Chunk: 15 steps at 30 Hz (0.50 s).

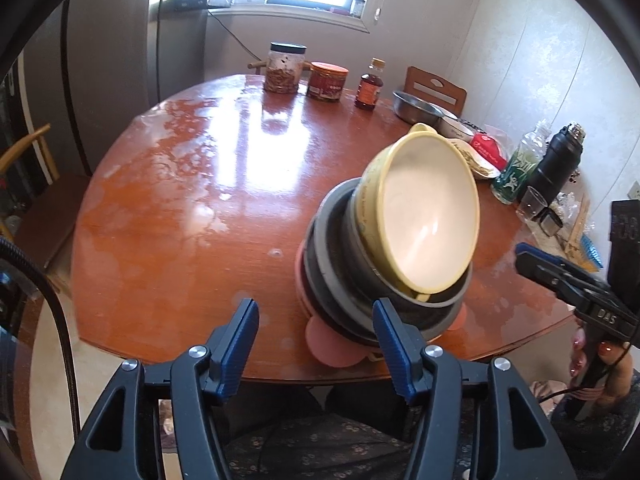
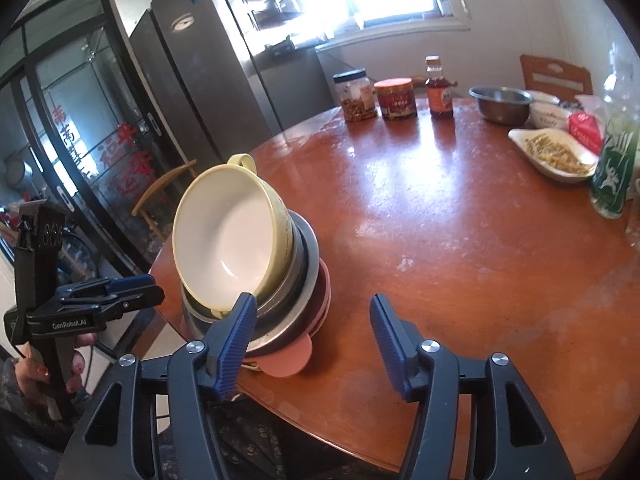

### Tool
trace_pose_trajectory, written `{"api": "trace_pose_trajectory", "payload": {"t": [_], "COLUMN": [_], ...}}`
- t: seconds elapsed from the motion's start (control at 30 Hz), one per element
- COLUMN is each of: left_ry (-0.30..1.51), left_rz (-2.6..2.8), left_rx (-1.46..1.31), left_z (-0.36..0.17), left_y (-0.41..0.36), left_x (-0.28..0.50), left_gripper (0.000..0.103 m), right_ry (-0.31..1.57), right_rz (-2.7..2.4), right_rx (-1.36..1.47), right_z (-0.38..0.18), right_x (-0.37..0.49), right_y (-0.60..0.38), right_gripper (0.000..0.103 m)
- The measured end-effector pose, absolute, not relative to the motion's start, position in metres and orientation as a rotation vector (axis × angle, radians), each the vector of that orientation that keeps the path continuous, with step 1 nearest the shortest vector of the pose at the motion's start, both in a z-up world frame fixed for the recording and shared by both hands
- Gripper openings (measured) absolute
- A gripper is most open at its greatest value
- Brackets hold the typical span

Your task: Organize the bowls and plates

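A stack of dishes stands near the front edge of the round wooden table (image 1: 180,200). At the bottom is a pink plate (image 1: 324,340) with round lobes, and grey and steel bowls (image 1: 332,264) are nested on it. A yellow bowl (image 1: 428,216) with a cream inside and small handles leans tilted on top. My left gripper (image 1: 316,312) is open just in front of the stack's left side, its right finger overlapping the rim in view. My right gripper (image 2: 314,304) is open to the right of the stack (image 2: 296,304). Neither holds anything.
At the back stand a black-lidded jar (image 1: 284,68), an orange-lidded tin (image 1: 327,82) and a small bottle (image 1: 370,86). To the right are a steel bowl (image 2: 500,102), a white dish of food (image 2: 554,154), a green bottle (image 2: 614,168) and a black flask (image 1: 554,162). Left of the table are a chair (image 2: 160,196) and a fridge (image 2: 208,80).
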<state>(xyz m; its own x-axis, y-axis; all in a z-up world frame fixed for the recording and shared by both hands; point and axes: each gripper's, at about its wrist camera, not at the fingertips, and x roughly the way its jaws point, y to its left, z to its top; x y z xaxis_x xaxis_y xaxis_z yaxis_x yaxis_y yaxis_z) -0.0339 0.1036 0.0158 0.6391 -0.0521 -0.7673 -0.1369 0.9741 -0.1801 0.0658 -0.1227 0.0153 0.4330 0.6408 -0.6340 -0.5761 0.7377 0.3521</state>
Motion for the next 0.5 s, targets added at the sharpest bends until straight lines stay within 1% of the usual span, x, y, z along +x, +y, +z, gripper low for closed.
{"api": "trace_pose_trajectory", "payload": {"t": [0.17,0.5], "left_ry": [0.871,0.913], "left_rz": [0.088,0.119], "left_rx": [-0.212,-0.249], "left_z": [0.014,-0.008], "left_y": [0.109,0.130], "left_x": [-0.040,-0.035], "left_gripper": [0.059,0.060], "right_ry": [0.799,0.851], "right_rz": [0.730,0.699], "right_rx": [0.052,0.007], "right_z": [0.018,-0.003], "right_x": [0.055,0.050], "right_y": [-0.124,-0.119], "right_gripper": [0.065,0.066]}}
